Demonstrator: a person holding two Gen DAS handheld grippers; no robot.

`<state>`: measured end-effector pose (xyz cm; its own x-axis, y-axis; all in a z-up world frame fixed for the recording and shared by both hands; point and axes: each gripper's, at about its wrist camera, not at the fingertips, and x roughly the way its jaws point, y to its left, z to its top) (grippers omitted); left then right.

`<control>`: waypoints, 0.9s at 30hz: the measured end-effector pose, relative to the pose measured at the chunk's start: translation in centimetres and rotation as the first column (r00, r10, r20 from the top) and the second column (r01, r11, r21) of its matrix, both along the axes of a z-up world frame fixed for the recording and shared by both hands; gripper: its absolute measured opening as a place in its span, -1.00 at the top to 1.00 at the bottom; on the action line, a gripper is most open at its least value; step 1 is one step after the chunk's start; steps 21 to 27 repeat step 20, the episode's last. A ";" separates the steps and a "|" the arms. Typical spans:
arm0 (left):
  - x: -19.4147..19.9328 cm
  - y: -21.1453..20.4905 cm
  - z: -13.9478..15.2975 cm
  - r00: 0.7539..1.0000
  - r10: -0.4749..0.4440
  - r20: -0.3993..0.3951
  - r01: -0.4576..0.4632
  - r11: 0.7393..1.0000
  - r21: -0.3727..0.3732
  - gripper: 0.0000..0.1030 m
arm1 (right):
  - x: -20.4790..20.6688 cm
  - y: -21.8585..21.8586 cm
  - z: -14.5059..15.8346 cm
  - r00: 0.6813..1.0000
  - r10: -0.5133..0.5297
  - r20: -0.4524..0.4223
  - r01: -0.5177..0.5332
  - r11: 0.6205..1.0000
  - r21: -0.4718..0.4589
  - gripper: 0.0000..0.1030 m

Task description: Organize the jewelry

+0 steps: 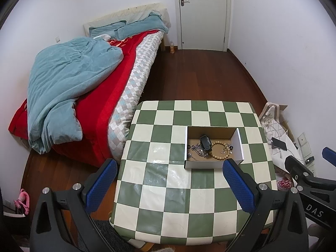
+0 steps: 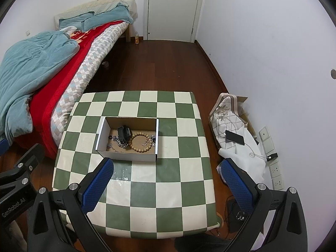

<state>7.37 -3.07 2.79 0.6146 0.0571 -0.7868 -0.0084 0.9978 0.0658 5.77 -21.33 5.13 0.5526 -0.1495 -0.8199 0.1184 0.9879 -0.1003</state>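
A white cardboard box [image 1: 239, 147] [image 2: 100, 138] with a brown floor sits on the green and cream checked table [image 1: 168, 189] [image 2: 168, 168]. Inside lie a wooden bead bracelet [image 1: 219, 150] [image 2: 139, 141], a black watch [image 1: 205, 142] [image 2: 124, 134], a silver chain [image 1: 199, 150] [image 2: 120, 143] and small dark pieces by the right wall. My left gripper [image 1: 170, 187] hovers open above the table's near half, short of the box. My right gripper [image 2: 168, 184] is likewise open with nothing between its fingers. The right gripper's black frame [image 1: 304, 174] shows at the right edge of the left wrist view.
A bed [image 1: 84, 88] with a red cover and teal blanket stands left of the table. Cloth, a phone [image 2: 234, 137] and a cable lie on the floor at the right by wall sockets [image 2: 275, 170]. A white door [image 1: 201, 14] is at the far wall.
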 end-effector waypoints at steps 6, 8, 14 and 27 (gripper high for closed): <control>0.0 0.0 0.0 1.000 -0.002 -0.001 0.002 1.000 -0.001 -1.00 | 0.0 0.1 0.1 1.000 0.000 0.000 0.000 1.000 -0.001 -1.00; 0.0 0.0 0.0 1.000 -0.001 0.000 0.001 1.000 0.001 -1.00 | 0.0 0.1 0.1 1.000 0.000 -0.001 0.000 1.000 0.001 -1.00; -0.1 0.0 0.0 1.000 -0.003 -0.004 0.003 1.000 -0.002 -1.00 | 0.1 0.2 0.2 1.000 0.000 -0.002 0.000 1.000 0.000 -1.00; -0.6 0.3 0.0 1.000 -0.011 0.004 0.011 1.000 -0.012 -1.00 | 0.2 0.2 0.6 1.000 0.003 -0.005 -0.003 1.000 -0.002 -1.00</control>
